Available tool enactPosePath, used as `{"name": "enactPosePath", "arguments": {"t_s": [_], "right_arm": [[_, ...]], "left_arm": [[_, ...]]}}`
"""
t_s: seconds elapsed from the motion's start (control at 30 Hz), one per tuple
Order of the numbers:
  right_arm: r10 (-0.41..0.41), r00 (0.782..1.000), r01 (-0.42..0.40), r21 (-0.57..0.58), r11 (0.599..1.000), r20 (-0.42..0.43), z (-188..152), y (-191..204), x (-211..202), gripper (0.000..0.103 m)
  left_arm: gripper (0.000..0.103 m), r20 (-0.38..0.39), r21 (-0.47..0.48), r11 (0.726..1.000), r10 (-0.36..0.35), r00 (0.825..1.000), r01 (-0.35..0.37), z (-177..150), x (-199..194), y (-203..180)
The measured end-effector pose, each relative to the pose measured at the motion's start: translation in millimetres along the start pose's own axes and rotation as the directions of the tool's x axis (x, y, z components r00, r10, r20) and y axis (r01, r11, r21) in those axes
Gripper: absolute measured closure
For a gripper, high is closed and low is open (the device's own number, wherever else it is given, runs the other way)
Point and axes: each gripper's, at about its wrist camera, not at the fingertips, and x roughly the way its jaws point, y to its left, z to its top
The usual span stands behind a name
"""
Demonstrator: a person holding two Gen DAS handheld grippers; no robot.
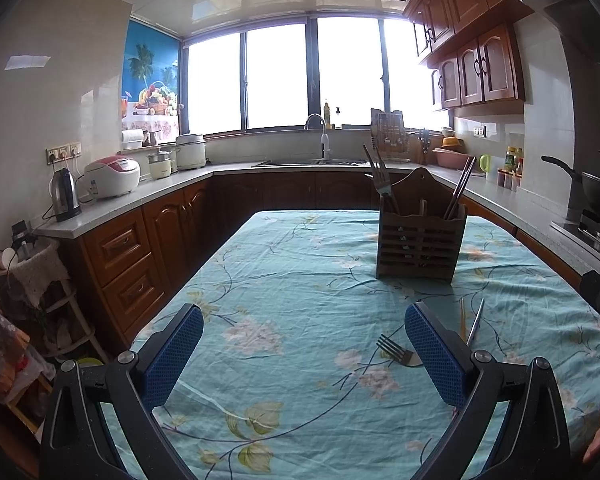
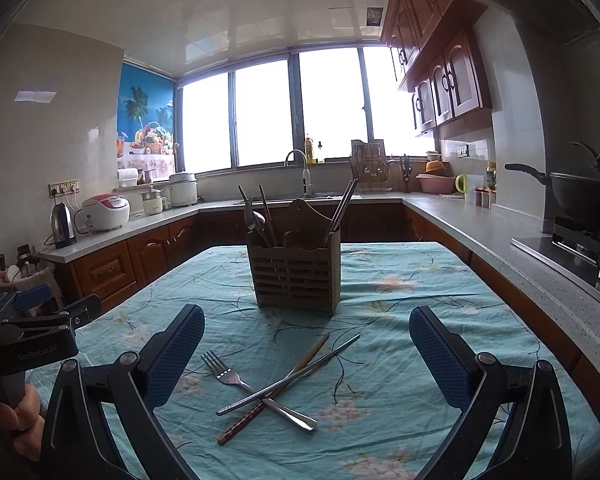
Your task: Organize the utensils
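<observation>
Loose on desk (image 2: 440,280), ahead of right gripper (image 2: 306,356) and between its spread, empty fingers: one fork (image 2: 256,390), tines far-left, handle near-right; one metal chopstick (image 2: 288,376) and one wooden chopstick (image 2: 276,386), both running near-left to far-right, crossing the fork. One wooden holder (image 2: 294,268) beyond, upright, several utensils inside. Left gripper (image 1: 304,354): apart, empty.

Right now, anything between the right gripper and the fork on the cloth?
No barrier in front, but the metal chopstick and wooden chopstick lie crossed over the fork handle. Right gripper is open above them.
</observation>
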Motion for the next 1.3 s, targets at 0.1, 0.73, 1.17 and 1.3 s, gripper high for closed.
{"name": "enactPosePath", "arguments": {"t_s": [0.1, 0.73, 1.17, 1.3], "right_arm": [[0.0, 1.0, 0.0, -0.001, 1.0, 0.0, 0.3, 0.3, -0.1, 0.0], [-0.001, 1.0, 0.001, 0.001, 1.0, 0.001, 1.2, 0.2, -1.3, 0.0], [0.0, 1.0, 0.0, 0.003, 1.0, 0.0, 2.3, 0.8, -2.1, 0.0], [-0.001, 1.0, 0.001, 0.005, 1.0, -0.006, 4.4, 1.9, -1.7, 0.0]], "left_arm": [[0.001, 0.002, 0.0, 1.0, 0.0, 1.0, 0.0, -0.2, -1.2, 0.0], [0.001, 0.005, 0.004, 1.0, -0.002, 1.0, 0.002, 3.1, -2.9, -4.0], [0.001, 0.0, 0.007, 1.0, -0.006, 1.0, 0.006, 4.9, -1.0, -5.6], [0.001, -0.007, 0.004, 1.0, -0.006, 1.0, 0.006, 5.3, 1.8, -6.4]]}}
